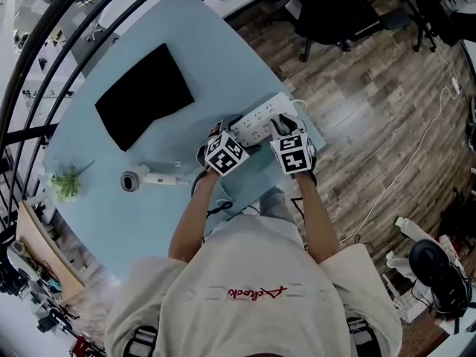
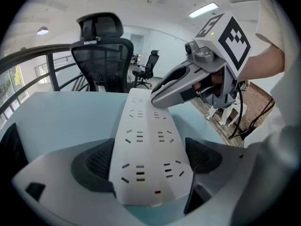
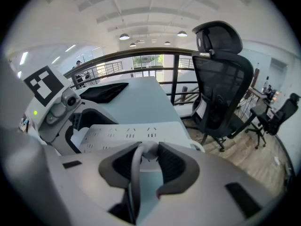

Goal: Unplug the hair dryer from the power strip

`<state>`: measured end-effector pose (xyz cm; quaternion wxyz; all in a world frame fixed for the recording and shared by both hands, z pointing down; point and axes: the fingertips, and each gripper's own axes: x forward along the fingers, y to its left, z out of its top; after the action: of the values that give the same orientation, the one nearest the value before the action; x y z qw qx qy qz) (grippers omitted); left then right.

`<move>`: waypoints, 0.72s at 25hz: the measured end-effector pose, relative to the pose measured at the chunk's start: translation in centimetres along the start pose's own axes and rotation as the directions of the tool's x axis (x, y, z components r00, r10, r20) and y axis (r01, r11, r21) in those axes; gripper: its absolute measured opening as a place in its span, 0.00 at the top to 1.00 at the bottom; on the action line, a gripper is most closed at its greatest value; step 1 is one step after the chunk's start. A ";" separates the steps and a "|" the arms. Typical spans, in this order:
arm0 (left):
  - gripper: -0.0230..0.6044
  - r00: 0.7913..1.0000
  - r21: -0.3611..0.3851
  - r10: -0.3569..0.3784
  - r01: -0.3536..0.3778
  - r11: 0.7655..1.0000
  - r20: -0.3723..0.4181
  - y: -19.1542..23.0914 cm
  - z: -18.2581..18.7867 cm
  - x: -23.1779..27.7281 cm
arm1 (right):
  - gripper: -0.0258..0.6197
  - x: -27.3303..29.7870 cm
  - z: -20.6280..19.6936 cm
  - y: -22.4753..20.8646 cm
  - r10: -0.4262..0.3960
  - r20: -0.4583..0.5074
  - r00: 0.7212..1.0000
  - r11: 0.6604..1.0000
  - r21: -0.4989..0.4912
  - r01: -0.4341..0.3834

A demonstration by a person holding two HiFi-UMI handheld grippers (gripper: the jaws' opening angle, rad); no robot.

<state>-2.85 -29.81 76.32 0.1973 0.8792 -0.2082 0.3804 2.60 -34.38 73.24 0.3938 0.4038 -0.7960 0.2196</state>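
Observation:
A white power strip (image 1: 260,121) lies near the right edge of the pale blue table (image 1: 111,222). My left gripper (image 1: 236,131) holds its near end: in the left gripper view the strip (image 2: 146,135) fills the gap between both pads. My right gripper (image 1: 281,126) sits further along the strip, shut on a pale grey plug (image 3: 146,149) seated in a socket. The plug's grey cable (image 3: 134,178) runs back between the jaws. The hair dryer (image 1: 141,178), white with a grey nozzle, lies on the table to the left, apart from both grippers.
A black flat pad (image 1: 145,95) lies further back on the table, and a small green plant (image 1: 67,183) stands at the left edge. A black office chair (image 1: 327,10) is beyond the table on the wood floor. A dark railing (image 3: 141,53) runs behind.

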 end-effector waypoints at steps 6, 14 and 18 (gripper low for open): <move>0.26 1.000 -0.008 0.005 -0.005 1.000 0.003 0.1 0.2 0.1 | 0.77 -1.5 1.9 -0.6 0.004 0.051 0.999 0.999 0.037 -0.006; 0.26 1.000 -0.010 0.001 -0.001 1.000 0.008 0.2 0.3 0.0 | 0.77 -2.3 1.7 -1.7 0.005 0.048 0.999 0.999 0.047 -0.007; 0.26 1.000 -0.007 0.003 -0.003 1.000 0.029 0.0 0.5 -0.2 | 0.77 -2.3 1.6 -1.3 0.016 0.058 0.998 0.998 0.057 -0.019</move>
<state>-2.75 -30.01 75.85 0.1969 0.8837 -0.2137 0.3670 3.77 -35.15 70.48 0.3569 0.4142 -0.8039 0.2341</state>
